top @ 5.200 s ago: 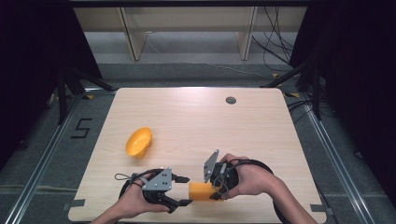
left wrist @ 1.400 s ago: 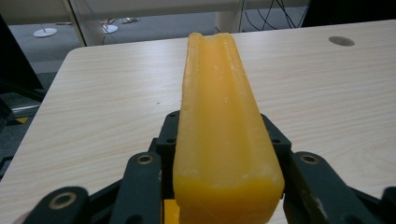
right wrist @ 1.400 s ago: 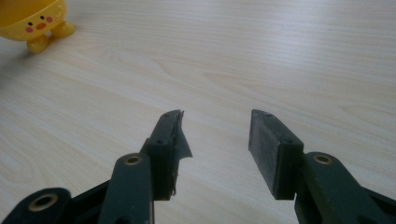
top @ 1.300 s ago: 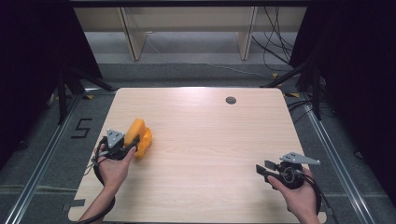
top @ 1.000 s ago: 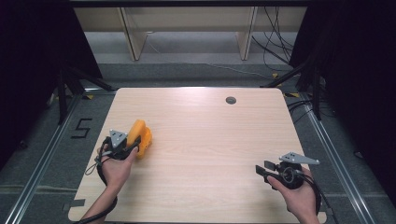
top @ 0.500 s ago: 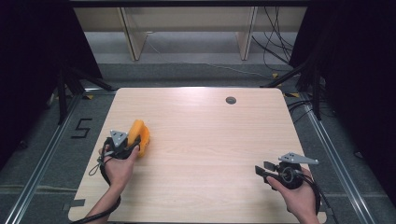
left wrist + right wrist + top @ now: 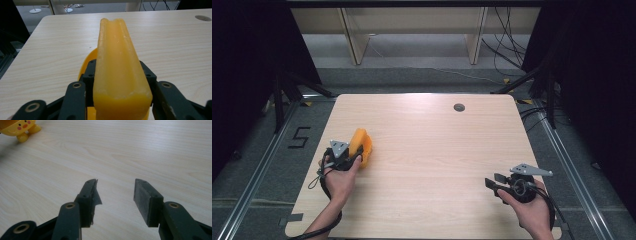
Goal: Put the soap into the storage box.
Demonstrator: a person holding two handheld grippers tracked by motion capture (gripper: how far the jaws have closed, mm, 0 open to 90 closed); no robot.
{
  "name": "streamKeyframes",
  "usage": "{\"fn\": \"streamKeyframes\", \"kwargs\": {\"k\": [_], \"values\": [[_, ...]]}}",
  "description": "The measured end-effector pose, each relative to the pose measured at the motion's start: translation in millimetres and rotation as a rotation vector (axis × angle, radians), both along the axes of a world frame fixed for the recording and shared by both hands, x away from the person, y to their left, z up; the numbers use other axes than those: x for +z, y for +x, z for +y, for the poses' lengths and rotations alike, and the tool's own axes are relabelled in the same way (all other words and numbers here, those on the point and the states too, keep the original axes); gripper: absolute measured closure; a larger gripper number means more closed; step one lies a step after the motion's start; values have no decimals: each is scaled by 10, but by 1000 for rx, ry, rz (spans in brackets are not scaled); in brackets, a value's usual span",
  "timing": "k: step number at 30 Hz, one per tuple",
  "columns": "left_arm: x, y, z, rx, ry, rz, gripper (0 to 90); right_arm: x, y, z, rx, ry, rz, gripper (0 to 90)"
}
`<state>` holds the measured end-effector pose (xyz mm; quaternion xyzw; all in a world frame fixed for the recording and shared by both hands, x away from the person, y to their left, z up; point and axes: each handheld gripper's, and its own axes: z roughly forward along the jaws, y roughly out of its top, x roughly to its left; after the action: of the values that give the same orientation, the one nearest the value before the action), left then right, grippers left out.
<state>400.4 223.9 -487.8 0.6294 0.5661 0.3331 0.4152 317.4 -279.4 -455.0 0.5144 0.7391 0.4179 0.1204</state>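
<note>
A long orange block (image 7: pixel 115 50) with a groove along its top sits between the jaws of my left gripper (image 7: pixel 118 68), which is shut on it. The jaws have just been opening slightly, with the block still between them. Under the block lies an orange bowl (image 7: pixel 86 62). From above, the left gripper (image 7: pixel 354 156) holds the block (image 7: pixel 357 141) against the bowl (image 7: pixel 367 152) at the table's left side. My right gripper (image 7: pixel 491 183) rests at the front right, and its jaws (image 7: pixel 115 187) stand open over bare wood with nothing between them.
The light wooden table (image 7: pixel 437 145) has a round cable hole (image 7: pixel 459 107) near its far edge. The yellow bowl with small feet (image 7: pixel 15 127) appears far off in the right gripper view. Dark floor and metal rails surround the table.
Five seconds ago both grippers held the block at the front centre. Since then the left gripper has carried it to the bowl and the right has moved to the front right. Over the last second nothing visibly moved.
</note>
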Motion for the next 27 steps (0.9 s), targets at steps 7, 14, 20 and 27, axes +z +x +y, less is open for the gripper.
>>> {"fn": "streamKeyframes", "kwargs": {"k": [7, 14, 20, 27], "values": [[-3, 11, 4, -45, 9, -14, 513, -10, 4, -3, 0, -3, 6, 526], [13, 3, 34, -48, 23, -11, 425, -15, 22, -33, 18, -30, -21, 520], [24, -20, 47, -48, 35, 2, 359, -16, 21, -33, 18, -39, -13, 515], [72, -73, 53, -58, 54, 12, 301, -36, 27, -19, 25, -7, 2, 509]]}}
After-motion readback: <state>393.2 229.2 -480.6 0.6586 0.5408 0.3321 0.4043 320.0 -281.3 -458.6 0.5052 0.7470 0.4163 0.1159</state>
